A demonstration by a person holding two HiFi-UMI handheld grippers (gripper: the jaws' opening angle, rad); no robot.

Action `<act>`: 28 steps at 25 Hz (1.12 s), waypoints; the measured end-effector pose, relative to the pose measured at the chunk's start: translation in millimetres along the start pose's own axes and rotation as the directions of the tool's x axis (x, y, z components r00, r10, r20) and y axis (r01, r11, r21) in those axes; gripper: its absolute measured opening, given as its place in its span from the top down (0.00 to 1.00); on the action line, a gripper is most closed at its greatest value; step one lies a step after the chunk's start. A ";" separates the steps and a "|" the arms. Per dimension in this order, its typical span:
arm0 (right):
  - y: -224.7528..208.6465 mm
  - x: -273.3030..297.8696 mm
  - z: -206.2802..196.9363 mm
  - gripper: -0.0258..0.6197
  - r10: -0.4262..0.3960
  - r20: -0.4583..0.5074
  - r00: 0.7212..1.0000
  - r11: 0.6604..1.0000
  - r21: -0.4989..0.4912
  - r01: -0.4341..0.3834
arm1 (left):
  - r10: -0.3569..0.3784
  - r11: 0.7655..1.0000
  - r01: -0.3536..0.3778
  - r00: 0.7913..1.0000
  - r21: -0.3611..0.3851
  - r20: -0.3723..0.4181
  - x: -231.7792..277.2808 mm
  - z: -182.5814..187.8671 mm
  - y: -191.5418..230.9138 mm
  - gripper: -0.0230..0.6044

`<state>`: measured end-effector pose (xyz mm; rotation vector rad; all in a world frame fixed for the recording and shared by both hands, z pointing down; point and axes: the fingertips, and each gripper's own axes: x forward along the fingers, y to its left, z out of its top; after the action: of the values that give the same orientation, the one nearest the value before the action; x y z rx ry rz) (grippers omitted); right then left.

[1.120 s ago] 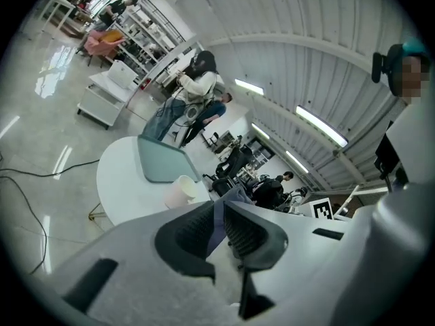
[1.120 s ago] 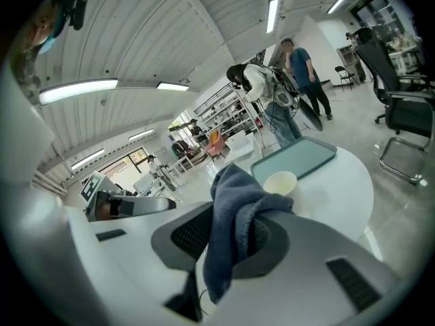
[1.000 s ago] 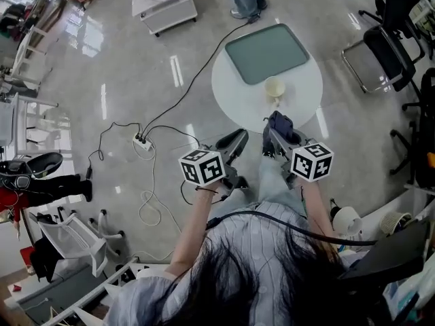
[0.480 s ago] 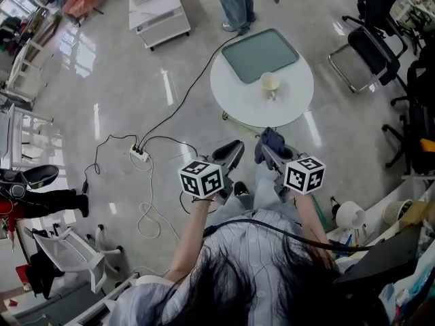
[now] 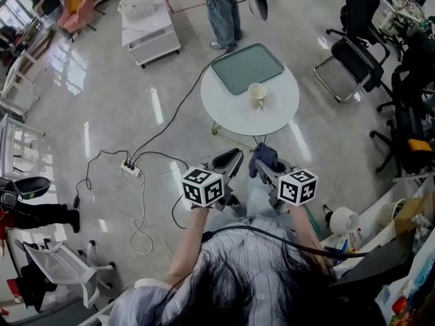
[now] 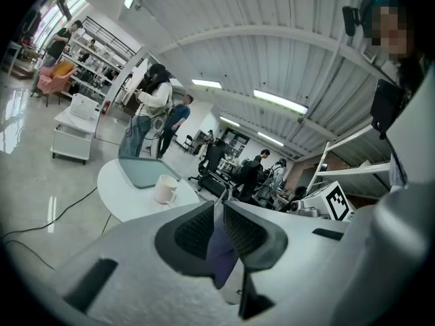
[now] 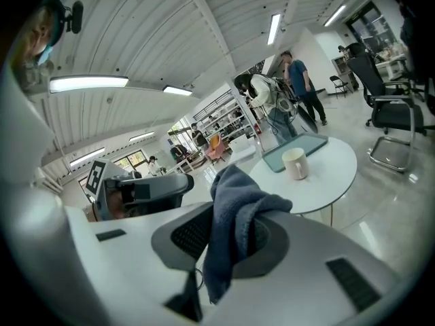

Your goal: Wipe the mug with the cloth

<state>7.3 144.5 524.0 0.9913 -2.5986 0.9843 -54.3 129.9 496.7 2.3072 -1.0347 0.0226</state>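
Note:
A cream mug (image 5: 257, 94) stands on a round white table (image 5: 231, 111) beside a grey-green tray (image 5: 247, 68). My right gripper (image 5: 266, 163) is shut on a dark blue cloth (image 5: 263, 155), which drapes over its jaws (image 7: 238, 206), well short of the table. The mug (image 7: 295, 163) shows ahead of it. My left gripper (image 5: 229, 161) hangs level with the right one, jaws nearly together with only a thin slit (image 6: 219, 206). A bluish patch shows in that slit; I cannot tell what it is. From here the mug (image 6: 165, 189) lies ahead to the left.
A person (image 5: 224, 5) stands at the table's far side. Black office chairs (image 5: 353, 53) line the right. A power strip with cables (image 5: 129, 167) lies on the floor at left, and one cable runs to the table. A white cart (image 5: 151, 20) stands further back.
The table with mug and tray has drifted up and left in the head view and looks smaller. Both grippers keep side by side; the cloth stays in the right one.

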 end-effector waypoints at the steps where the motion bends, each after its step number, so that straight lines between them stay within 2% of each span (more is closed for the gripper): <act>1: 1.1 -1.0 -2.2 0.84 0.001 -0.005 1.000 1.000 -0.004 -0.001 | 0.003 1.000 -0.003 1.000 0.002 -0.002 -0.2 -1.5 -1.4 0.88; 19: 13.8 0.7 -16.4 0.84 0.026 -0.050 0.998 0.999 -0.023 -0.027 | 0.061 0.998 -0.061 0.998 0.022 -0.015 -19.4 -14.8 0.6 0.88; 28: 14.1 5.9 -18.3 0.84 0.028 -0.054 0.998 0.999 -0.018 -0.029 | 0.092 0.993 -0.090 0.996 0.080 -0.018 -21.2 -9.2 6.4 0.88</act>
<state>-7.4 161.0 533.0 0.9127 -2.5796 0.9776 -71.3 145.8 502.3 2.3232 -1.1458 0.1269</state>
